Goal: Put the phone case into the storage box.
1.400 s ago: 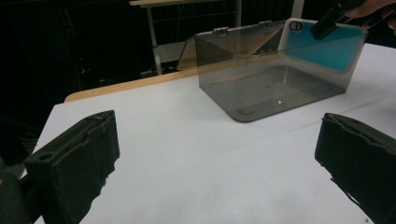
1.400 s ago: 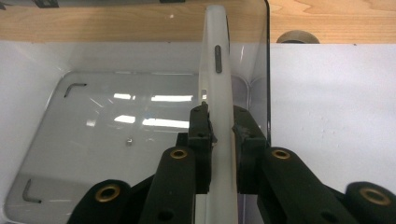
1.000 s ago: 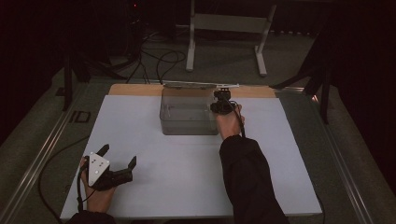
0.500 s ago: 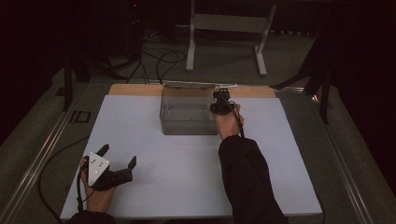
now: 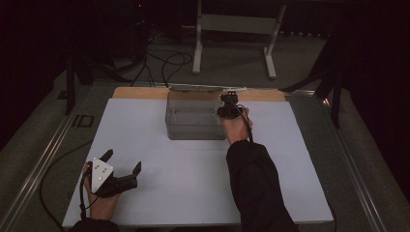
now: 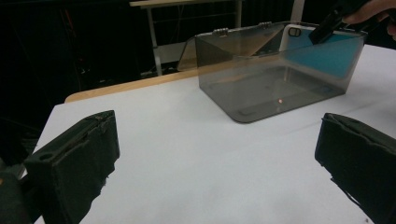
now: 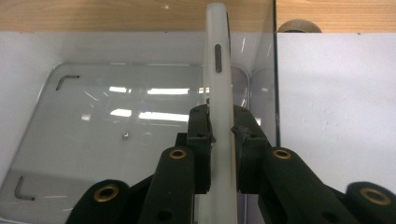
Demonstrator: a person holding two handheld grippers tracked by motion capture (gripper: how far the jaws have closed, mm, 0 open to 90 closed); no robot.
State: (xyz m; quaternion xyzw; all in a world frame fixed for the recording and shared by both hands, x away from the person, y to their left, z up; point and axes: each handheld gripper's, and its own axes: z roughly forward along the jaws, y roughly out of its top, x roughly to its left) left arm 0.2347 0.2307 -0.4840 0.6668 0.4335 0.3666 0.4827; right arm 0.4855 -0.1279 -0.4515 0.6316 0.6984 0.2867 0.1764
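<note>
A smoky clear plastic box [image 5: 193, 126] stands open at the far middle of the white table. My right gripper [image 5: 227, 109] reaches into its right end and is shut on a thin white-cased phone [image 7: 218, 65], held on edge close to the box's right wall [image 7: 275, 93]. In the left gripper view the phone [image 6: 322, 53] shows a blue face through the box [image 6: 261, 88], with the right gripper [image 6: 327, 28] above it. My left gripper [image 5: 122, 160] rests at the near left of the table, jaws wide apart and nothing between them [image 6: 219, 154].
The box's lid [image 5: 205, 88] hangs open behind it, over a wooden strip [image 5: 140, 93] along the table's far edge. Beyond the table stand a metal frame [image 5: 234, 23] and loose cables [image 5: 164, 60] on the floor. White tabletop [image 5: 193, 179] spreads between the two hands.
</note>
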